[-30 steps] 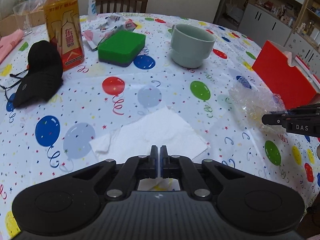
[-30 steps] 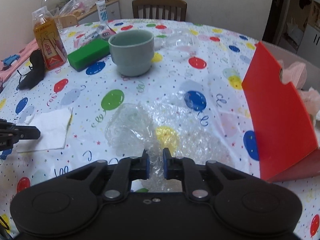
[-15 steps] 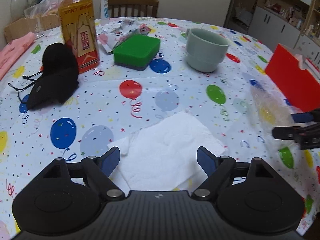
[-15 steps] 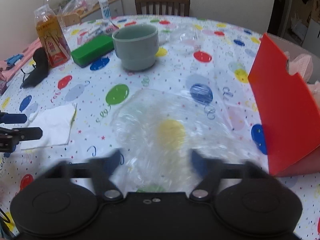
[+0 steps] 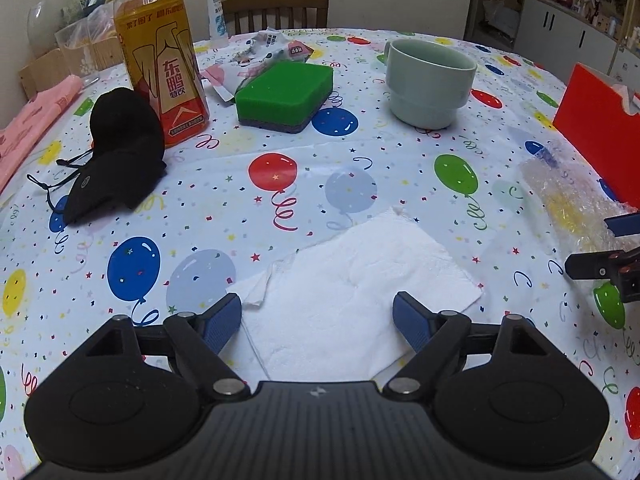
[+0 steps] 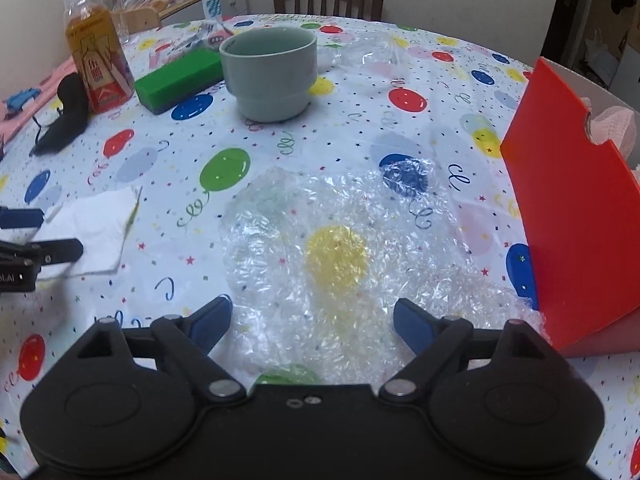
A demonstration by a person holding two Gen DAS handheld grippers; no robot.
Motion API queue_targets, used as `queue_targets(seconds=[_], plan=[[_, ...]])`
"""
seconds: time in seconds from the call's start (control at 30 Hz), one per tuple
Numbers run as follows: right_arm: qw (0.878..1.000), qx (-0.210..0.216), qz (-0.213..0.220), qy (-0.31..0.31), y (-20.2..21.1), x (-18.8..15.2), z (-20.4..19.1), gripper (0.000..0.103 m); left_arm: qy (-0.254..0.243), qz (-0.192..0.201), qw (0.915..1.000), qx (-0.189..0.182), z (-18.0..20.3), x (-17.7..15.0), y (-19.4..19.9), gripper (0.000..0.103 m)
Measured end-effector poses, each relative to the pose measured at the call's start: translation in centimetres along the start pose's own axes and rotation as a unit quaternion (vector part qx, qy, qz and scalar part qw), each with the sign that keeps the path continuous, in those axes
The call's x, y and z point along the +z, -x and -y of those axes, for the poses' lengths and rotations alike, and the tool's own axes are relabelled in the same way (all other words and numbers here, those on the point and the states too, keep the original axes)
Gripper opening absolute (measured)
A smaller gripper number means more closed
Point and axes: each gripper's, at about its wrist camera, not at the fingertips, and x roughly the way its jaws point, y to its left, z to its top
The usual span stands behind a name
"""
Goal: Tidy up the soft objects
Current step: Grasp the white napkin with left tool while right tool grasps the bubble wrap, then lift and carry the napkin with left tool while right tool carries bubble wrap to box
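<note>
Soft, glossy and matt surfaces on a printed tablecloth [image 5: 360,152]

White paper tissue [image 5: 360,292] is lying matt and crinkled; clear bubble wrap [image 6: 340,260] is glinting; the green sponge [image 5: 284,94] is looking rough, the ceramic cup [image 5: 430,82] smooth.

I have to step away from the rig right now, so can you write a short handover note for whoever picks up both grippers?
Left gripper: open, holding nothing, poised over the near edge of the white paper towel, which lies flat on the table.
Right gripper: open, empty, over the clear bubble wrap, spread flat beside the red board.
Also out: black face mask by the drink bottle, green sponge, mint cup.
Done: nothing visibly gathered or put away.
Left: sort the towel, wrap, mask and sponge.
</note>
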Motion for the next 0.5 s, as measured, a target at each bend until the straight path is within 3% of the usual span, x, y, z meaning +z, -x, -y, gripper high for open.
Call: queue_targets(seconds=[0.23,0.33,0.5], plan=[[1.0,-0.01,-0.003,0.021,-0.2,-0.2,-0.6,0.085,-0.026,0.006,0.9994,-0.021,1.6,0.4,0.5,0.029],[1.0,-0.012,0.0,0.019,-0.1,-0.1,-0.5,0.074,-0.022,0.001,0.9994,-0.025,2.0,0.6,0.5,0.018],[1.0,-0.015,0.009,0.023,0.3,-0.1,-0.4,0.049,-0.016,0.003,0.999,-0.041,2.4,0.9,0.7,0.015]])
